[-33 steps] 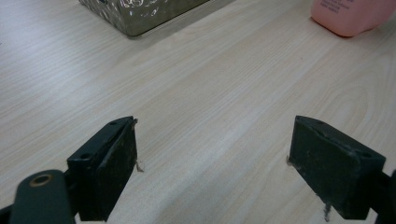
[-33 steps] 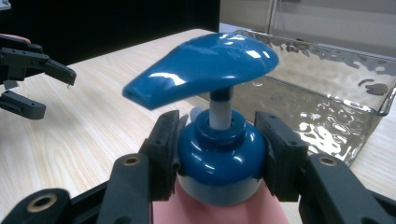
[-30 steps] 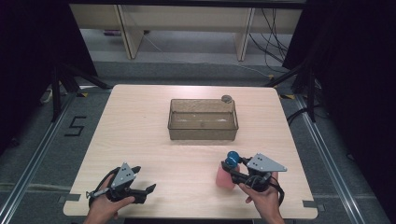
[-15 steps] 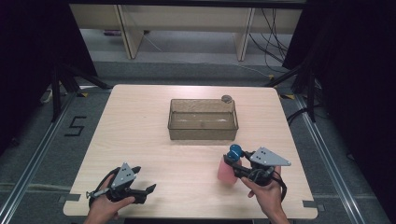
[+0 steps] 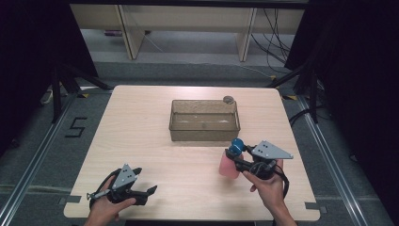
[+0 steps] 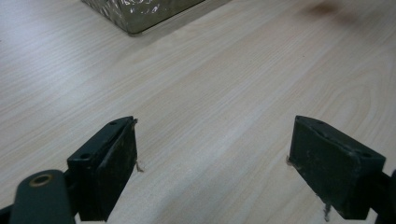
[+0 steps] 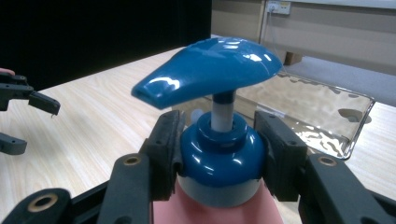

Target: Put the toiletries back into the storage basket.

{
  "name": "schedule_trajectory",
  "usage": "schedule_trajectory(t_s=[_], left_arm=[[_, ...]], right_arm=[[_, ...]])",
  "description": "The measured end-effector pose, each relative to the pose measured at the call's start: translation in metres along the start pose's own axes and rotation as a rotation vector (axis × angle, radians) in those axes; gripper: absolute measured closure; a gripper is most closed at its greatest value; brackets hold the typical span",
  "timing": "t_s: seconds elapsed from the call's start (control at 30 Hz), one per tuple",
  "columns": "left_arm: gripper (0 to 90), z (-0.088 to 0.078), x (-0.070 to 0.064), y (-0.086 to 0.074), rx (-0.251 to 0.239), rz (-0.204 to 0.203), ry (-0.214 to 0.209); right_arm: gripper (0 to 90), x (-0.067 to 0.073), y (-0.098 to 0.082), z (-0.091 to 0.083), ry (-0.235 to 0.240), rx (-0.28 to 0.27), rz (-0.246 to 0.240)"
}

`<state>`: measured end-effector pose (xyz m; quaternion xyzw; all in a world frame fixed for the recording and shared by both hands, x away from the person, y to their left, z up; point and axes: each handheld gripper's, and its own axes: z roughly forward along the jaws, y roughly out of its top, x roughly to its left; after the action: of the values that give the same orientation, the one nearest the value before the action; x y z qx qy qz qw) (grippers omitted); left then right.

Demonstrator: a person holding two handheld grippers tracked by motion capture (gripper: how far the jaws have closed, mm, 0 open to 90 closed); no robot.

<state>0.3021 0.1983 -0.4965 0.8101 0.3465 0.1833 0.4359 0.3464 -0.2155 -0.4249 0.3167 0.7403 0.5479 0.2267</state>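
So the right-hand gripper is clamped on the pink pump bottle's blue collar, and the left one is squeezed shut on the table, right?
Not quite. The left gripper is open: the left gripper view shows its jaws wide apart over bare table. The right gripper is indeed clamped on the pink pump bottle at its blue collar.

A small round grey object (image 5: 228, 99) sits toward the far edge of the wooden table (image 5: 136, 122). A floor marking "5" (image 5: 75, 127) lies left of the table, and cables (image 5: 275, 28) trail beyond it.

Even overhead light, dark surroundings, glare on the blue pump head (image 7: 210, 63), soft blurred backgrounds.
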Motion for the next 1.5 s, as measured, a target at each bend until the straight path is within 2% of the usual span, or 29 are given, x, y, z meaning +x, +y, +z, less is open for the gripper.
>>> schedule_trajectory(t_s=[0.17, 0.2, 0.23, 0.3, 0.33, 0.37, 0.4, 0.43, 0.47, 0.67, 0.7, 0.73, 0.77, 0.83, 0.87, 0.9, 0.93, 1.0, 1.03, 1.07, 1.13, 1.17, 1.2, 1.27, 1.3, 1.4, 1.43, 1.5], left_arm=[[14.8, 0.000, 0.000, 0.000, 0.003, 0.006, 0.001], [14.8, 0.000, 0.000, 0.000, -0.001, 0.002, 0.001], [14.8, 0.000, 0.000, 0.000, -0.001, 0.002, 0.001], [14.8, 0.000, 0.001, 0.000, 0.002, 0.006, 0.002], [14.8, -0.001, 0.002, 0.000, 0.021, 0.023, 0.010], [14.8, 0.000, 0.000, 0.000, 0.000, -0.001, 0.003], [14.8, 0.000, 0.000, -0.001, -0.002, -0.002, 0.000], [14.8, 0.000, 0.000, -0.001, -0.002, -0.002, 0.000], [14.8, 0.001, 0.000, 0.000, -0.002, 0.001, -0.002], [14.8, 0.000, 0.000, 0.000, 0.003, 0.008, -0.003], [14.8, -0.001, 0.001, 0.000, 0.016, 0.026, 0.000], [14.8, 0.000, 0.000, 0.000, 0.002, 0.009, 0.002], [14.8, 0.000, 0.000, 0.000, 0.003, 0.009, 0.002], [14.8, 0.000, 0.000, 0.000, 0.003, 0.009, 0.000], [14.8, 0.000, 0.000, 0.000, 0.003, 0.009, 0.000], [14.8, 0.000, 0.000, 0.000, 0.006, 0.014, -0.001], [14.8, 0.000, 0.000, 0.000, 0.006, 0.014, -0.001], [14.8, 0.000, 0.000, 0.000, 0.006, 0.009, 0.000], [14.8, 0.000, 0.000, 0.000, 0.004, 0.011, 0.001], [14.8, 0.000, 0.001, 0.000, 0.005, 0.013, -0.005], [14.8, 0.000, 0.001, 0.000, 0.000, 0.008, -0.004], [14.8, -0.002, 0.002, 0.000, 0.027, 0.032, 0.009], [14.8, 0.000, 0.001, 0.000, -0.001, 0.007, -0.003], [14.8, 0.000, 0.001, 0.000, -0.004, 0.006, -0.004], [14.8, -0.002, 0.002, 0.001, 0.021, 0.026, 0.009], [14.8, -0.001, 0.001, 0.000, 0.003, 0.012, 0.001], [14.8, -0.001, 0.001, 0.000, 0.000, 0.009, -0.004], [14.8, -0.001, 0.001, 0.000, 0.000, 0.009, -0.004]], right_arm=[[53.9, -0.002, 0.007, 0.001, -0.006, 0.000, 0.008], [53.8, -0.005, 0.009, 0.001, -0.010, -0.006, -0.019], [53.8, -0.004, 0.010, 0.002, -0.008, -0.008, 0.001], [53.9, -0.005, 0.011, 0.002, -0.005, -0.002, 0.002], [53.9, -0.006, 0.014, 0.002, -0.007, -0.001, 0.010], [53.9, -0.008, 0.015, 0.002, -0.023, -0.002, -0.009], [53.9, -0.008, 0.015, 0.002, -0.022, -0.003, 0.012], [53.9, -0.009, 0.017, 0.002, -0.027, -0.002, 0.004], [53.9, -0.009, 0.018, 0.002, -0.019, -0.007, 0.018], [53.9, -0.014, 0.026, 0.002, -0.043, -0.008, 0.005], [53.9, -0.015, 0.027, 0.002, -0.044, -0.002, 0.000], [53.9, -0.015, 0.028, 0.003, -0.034, -0.008, 0.010], [53.9, -0.016, 0.029, 0.003, -0.048, -0.006, 0.011], [53.9, -0.017, 0.031, 0.005, -0.037, -0.015, 0.009], [53.9, -0.018, 0.033, 0.004, -0.056, -0.013, -0.009], [53.9, -0.018, 0.034, 0.005, -0.041, -0.009, 0.009], [53.9, -0.020, 0.035, 0.005, -0.050, -0.016, -0.001], [53.9, -0.020, 0.037, 0.006, -0.039, -0.017, 0.021], [53.9, -0.020, 0.039, 0.006, -0.055, -0.014, 0.016], [53.9, -0.021, 0.040, 0.007, -0.053, -0.015, 0.004], [53.9, -0.022, 0.042, 0.008, -0.046, -0.022, 0.009], [53.9, -0.023, 0.045, 0.009, -0.047, -0.021, 0.006], [53.9, -0.023, 0.046, 0.009, -0.050, -0.020, 0.008], [53.9, -0.025, 0.048, 0.011, -0.045, -0.019, 0.006], [53.9, -0.025, 0.049, 0.012, -0.046, -0.025, 0.003], [53.9, -0.028, 0.051, 0.014, -0.063, -0.024, -0.001], [53.9, -0.028, 0.052, 0.015, -0.051, -0.016, 0.006], [53.9, -0.028, 0.052, 0.016, -0.059, -0.022, 0.019]])
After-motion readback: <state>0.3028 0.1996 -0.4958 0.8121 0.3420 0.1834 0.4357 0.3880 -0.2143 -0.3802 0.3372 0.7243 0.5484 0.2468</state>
